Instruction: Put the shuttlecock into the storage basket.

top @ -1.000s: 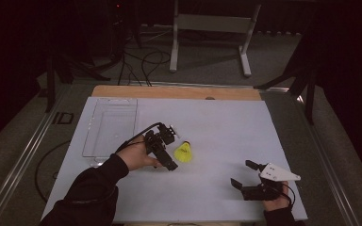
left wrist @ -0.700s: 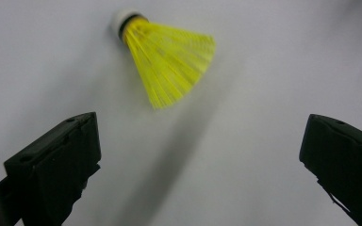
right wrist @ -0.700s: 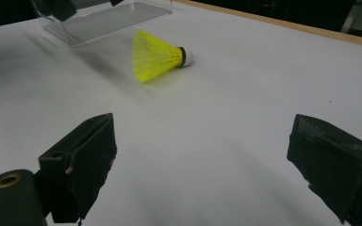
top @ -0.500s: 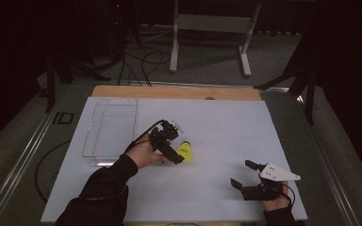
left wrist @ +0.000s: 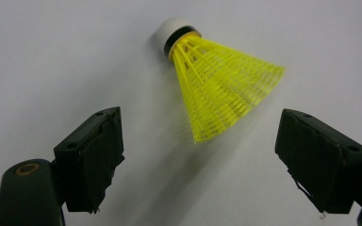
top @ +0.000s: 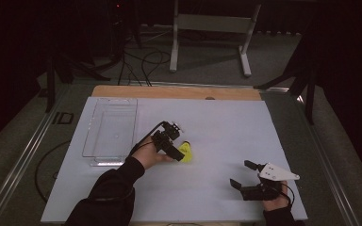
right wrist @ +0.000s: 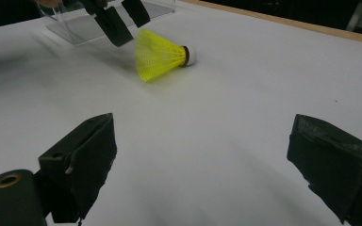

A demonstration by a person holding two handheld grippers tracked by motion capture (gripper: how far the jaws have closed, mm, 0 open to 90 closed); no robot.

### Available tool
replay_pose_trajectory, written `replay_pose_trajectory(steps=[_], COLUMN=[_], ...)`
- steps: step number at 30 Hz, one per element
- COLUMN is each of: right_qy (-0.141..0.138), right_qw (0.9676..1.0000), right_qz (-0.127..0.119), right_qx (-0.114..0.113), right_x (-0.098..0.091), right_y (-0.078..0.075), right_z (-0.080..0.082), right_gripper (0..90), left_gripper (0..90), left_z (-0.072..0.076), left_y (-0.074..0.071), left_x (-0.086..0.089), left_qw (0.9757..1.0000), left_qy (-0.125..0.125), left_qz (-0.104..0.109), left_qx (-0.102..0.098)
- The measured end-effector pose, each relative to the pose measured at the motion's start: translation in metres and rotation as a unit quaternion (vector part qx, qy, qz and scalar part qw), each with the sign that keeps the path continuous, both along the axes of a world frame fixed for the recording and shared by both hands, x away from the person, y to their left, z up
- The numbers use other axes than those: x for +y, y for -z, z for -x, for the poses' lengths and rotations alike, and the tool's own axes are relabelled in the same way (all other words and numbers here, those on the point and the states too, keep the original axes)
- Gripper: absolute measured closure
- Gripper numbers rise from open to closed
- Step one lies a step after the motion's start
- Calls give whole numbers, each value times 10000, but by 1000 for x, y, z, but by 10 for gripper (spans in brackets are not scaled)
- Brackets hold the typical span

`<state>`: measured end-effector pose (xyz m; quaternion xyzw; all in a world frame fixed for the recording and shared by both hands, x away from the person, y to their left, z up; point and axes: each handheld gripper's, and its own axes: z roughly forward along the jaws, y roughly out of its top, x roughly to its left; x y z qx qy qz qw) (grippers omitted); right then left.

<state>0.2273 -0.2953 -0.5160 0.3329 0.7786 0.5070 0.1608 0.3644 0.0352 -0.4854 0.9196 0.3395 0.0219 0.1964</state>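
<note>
A: High view first. Left gripper (top: 176,151) just beside a yellow shuttlecock (top: 186,152) lying on its side near the middle of the white table (top: 226,136). Jaws apart, just been closing, nothing pinched yet. Right gripper (top: 243,175) parked well apart near the front edge, jaws spread, holding nothing.

B: And the clear tray (top: 109,134)?

A: Left of the shuttlecock, near it, apparently empty.

B: Left gripper view?

A: Shuttlecock (left wrist: 219,82) ahead of the jaws and between their lines, white cork (left wrist: 172,30) pointing away, open skirt toward the camera. Pads clear of it on both sides.

B: Risks?

A: Probably crushing or bending the thin mesh skirt with a hard squeeze. Also skidding: light thing on smooth surface, one pad touching first likely to push or roll it aside. Off-centre grip could let it pivot and drop short of the tray.

B: Right gripper view?

A: Shuttlecock (right wrist: 162,54) farther off, cork to the right, left gripper's pads (right wrist: 115,21) just above its skirt. Tray (right wrist: 82,21) behind, contents hard to tell. Own jaws wide, bare table between.
</note>
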Motion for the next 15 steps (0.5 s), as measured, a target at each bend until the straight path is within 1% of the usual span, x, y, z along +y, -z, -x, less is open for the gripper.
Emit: replay_pose_trajectory(steps=[1, 3, 4, 5, 6, 7, 9, 10, 11, 12, 13, 14, 15], right_qy=[2, -10, -12, -17, -17, -14, -14, -10, -12, -16, -14, -18, -19], right_qw=[10000, 10000, 10000, 10000, 10000, 10000, 10000, 10000, 10000, 10000, 10000, 10000, 10000], right_qz=[5, 14, 11, 18, 10, 12, 10, 14, 18, 19, 20, 30, 32], right_qx=[19, 27, 27, 29, 26, 23, 30, 36, 37, 30, 31, 26, 29], right_x=[0, 0, 1, 1, 1, 1, 0, 0, 0, 0, 1, 1, 1], right_y=[0, 1, 1, 1, 1, 1, 1, 1, 1, 1, 1, 1, 1], right_z=[0, 0, -1, -1, 0, 0, 0, -1, -1, -1, -1, -1, 0], right_gripper=[86, 86, 86, 86, 86, 86, 86, 86, 86, 86, 86, 86, 86], left_gripper=[203, 251, 283, 299, 306, 332, 348, 381, 388, 424, 454, 468, 516], left_z=[0, -1, -1, -1, -2, -2, -4, -5, -6, -6, -7, -8, -8], left_y=[1, 5, 7, 9, 10, 11, 13, 14, 15, 16, 17, 18, 19], left_x=[-1, -4, -5, -7, -8, -9, -9, -10, -10, -11, -11, -12, -12], left_qw=[10000, 10000, 10000, 10000, 9999, 9999, 9999, 9998, 9999, 9999, 9998, 9998, 9998], left_qy=[-63, -44, -12, -14, 11, -43, -67, -130, -100, -118, -161, -158, -158], left_qz=[-20, -71, -86, -85, -144, -148, -135, -144, -126, -117, -145, -150, -139], left_qx=[-17, -43, -21, -3, -21, -36, 5, -15, 25, 37, -1, 32, 67])
